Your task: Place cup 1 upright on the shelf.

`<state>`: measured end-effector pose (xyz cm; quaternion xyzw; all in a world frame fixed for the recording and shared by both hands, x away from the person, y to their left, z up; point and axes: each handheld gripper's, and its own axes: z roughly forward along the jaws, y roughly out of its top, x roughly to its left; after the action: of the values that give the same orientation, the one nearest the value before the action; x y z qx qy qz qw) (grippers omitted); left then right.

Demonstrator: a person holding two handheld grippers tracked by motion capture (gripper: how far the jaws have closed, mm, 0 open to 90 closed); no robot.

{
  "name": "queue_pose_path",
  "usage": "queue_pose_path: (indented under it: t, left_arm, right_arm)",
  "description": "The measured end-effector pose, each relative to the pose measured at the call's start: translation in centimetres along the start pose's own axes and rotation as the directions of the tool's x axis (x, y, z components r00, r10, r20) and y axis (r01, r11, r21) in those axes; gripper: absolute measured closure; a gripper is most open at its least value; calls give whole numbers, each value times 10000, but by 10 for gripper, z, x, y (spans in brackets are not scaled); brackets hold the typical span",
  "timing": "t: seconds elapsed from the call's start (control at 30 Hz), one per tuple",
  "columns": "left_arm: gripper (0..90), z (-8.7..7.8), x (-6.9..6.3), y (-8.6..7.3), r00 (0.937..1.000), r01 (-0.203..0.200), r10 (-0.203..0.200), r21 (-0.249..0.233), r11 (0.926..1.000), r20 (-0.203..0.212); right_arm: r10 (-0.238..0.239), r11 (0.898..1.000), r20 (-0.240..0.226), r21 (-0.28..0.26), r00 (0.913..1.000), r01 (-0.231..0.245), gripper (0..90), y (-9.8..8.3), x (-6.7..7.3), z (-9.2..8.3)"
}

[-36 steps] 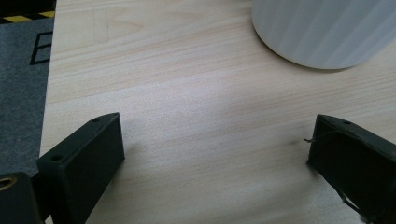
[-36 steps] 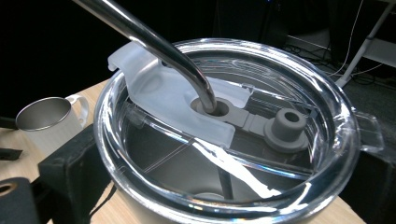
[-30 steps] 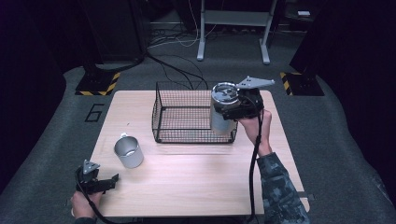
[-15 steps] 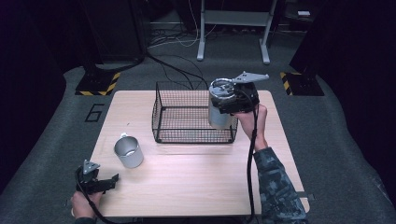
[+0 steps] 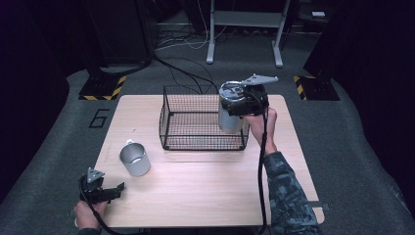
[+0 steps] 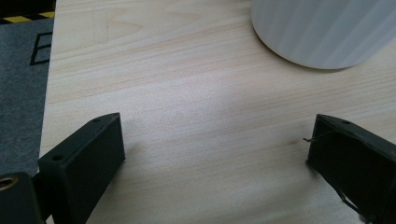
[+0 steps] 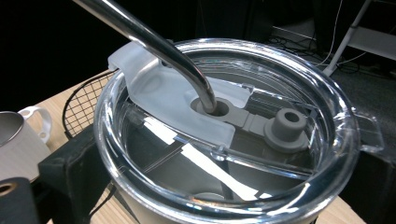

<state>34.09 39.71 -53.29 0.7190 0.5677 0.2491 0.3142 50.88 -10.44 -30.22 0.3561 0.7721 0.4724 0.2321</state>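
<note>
A steel tumbler (image 5: 229, 111) with a clear lid (image 7: 224, 135) and a bent metal straw (image 7: 159, 42) hangs over the right end of the black wire basket (image 5: 195, 142). My right gripper (image 5: 235, 104) is shut on it, one jaw on each side of the body. A white mug (image 5: 134, 159) stands upright on the table's left part, with its rounded wall (image 6: 322, 28) just ahead of my left gripper (image 6: 215, 158). That left gripper (image 5: 115, 190) rests low at the near left corner, open, with bare wood between its jaws.
The wooden table (image 5: 205, 196) is bare in front of the basket. Cables (image 5: 186, 73) and a stand's metal legs (image 5: 244, 44) lie on the floor behind it, and yellow-black striped blocks (image 5: 103, 88) sit at both back corners.
My right gripper has carried the tumbler slightly left, more over the basket's right end. The left gripper and the mug have stayed put.
</note>
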Motion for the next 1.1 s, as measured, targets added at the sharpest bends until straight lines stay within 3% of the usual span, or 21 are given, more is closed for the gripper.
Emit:
queue_pose_path:
  t: [1.1]
  left_arm:
    - [37,0,0,0,10000,7,-7,1,10000,8]
  right_arm:
    - [434,9979,340,472,9985,-450,32,-15,-11,44]
